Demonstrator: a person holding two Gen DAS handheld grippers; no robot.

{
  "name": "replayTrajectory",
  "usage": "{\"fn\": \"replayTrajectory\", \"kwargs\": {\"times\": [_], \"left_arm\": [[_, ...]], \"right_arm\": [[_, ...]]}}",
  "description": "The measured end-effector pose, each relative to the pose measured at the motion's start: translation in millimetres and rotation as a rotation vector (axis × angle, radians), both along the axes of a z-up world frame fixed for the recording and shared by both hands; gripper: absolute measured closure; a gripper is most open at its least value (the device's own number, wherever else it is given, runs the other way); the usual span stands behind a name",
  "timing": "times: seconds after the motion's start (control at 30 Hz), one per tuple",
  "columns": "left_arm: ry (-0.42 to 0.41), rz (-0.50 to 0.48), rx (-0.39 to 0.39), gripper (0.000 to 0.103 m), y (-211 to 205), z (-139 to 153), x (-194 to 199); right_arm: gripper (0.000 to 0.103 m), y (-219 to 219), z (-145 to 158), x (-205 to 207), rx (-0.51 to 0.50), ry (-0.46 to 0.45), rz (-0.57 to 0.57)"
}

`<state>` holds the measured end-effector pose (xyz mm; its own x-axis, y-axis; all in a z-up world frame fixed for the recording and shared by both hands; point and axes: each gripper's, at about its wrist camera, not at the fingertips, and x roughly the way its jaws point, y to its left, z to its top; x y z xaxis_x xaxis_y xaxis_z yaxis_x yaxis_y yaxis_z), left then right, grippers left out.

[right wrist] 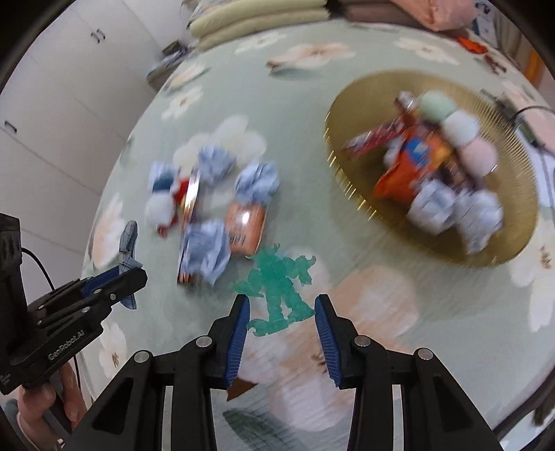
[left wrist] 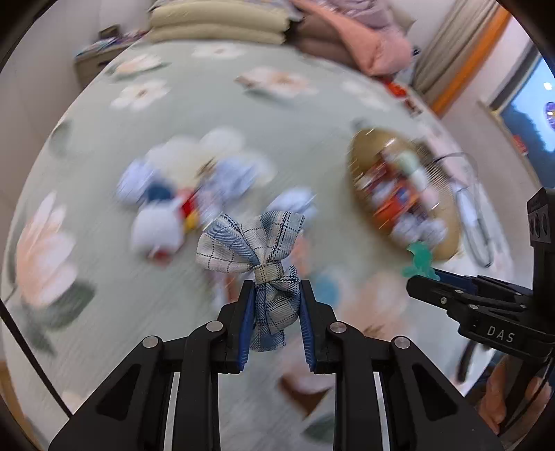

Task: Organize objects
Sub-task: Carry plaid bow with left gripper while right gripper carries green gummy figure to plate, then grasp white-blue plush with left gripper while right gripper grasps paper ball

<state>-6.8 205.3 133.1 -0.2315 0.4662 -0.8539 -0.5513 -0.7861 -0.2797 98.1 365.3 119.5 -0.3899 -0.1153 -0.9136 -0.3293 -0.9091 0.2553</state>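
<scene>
My left gripper (left wrist: 276,288) is shut on a blue-and-white plaid fabric bow (left wrist: 255,249) and holds it above the bed; the bow also shows in the right wrist view (right wrist: 127,249). My right gripper (right wrist: 281,305) holds a translucent green toy figure (right wrist: 277,288) by its legs between its blue pads; the figure also shows in the left wrist view (left wrist: 419,260). A round golden tray (right wrist: 350,114) on the bed holds snack packets, pastel pom-poms and blue bows. A blurred pile of blue bows, a plush toy and packets (right wrist: 211,204) lies to the left of the tray.
The bed has a pale green floral cover (right wrist: 312,52). Pillows (left wrist: 218,20) and pink bedding (left wrist: 378,41) lie at the far end. A cable (right wrist: 527,114) runs beside the tray. White cupboards (right wrist: 52,69) stand at the left.
</scene>
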Motion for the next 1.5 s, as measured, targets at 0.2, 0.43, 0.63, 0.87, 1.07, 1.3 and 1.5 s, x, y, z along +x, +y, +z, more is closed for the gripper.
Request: {"fn": "replayTrajectory", "kwargs": {"times": [0.2,0.43,0.63,0.87,1.07,1.3,1.5], "left_arm": [[0.079,-0.052,0.13,0.082,63.6,49.1,-22.1],[0.025,-0.046,0.251,0.082,132.0,59.9,-39.6],[-0.001,-0.119,0.246,0.082,176.9,53.7,-31.2],[-0.045,-0.176,0.179,0.052,210.7,32.1,-26.6],[-0.241,-0.131,0.179,0.052,193.0,-6.6,-32.0],[-0.269,-0.132,0.142,0.052,157.4,-14.3,-13.6],[-0.264,-0.075,0.117,0.052,103.1,-13.2,-1.2]], "right_arm": [[0.065,67.8,67.7,-0.3,0.103,0.133,-0.127],[0.065,144.3,96.2,2.2,0.164,0.189,-0.304],[0.065,177.2,89.5,8.6,0.138,0.178,-0.351],[0.063,196.3,73.2,5.3,0.089,0.158,-0.356],[0.052,206.1,45.4,15.1,0.027,0.081,-0.387],[0.05,190.3,33.0,25.4,0.001,0.047,-0.386],[0.05,155.2,33.7,13.4,-0.032,0.061,-0.325]]}}
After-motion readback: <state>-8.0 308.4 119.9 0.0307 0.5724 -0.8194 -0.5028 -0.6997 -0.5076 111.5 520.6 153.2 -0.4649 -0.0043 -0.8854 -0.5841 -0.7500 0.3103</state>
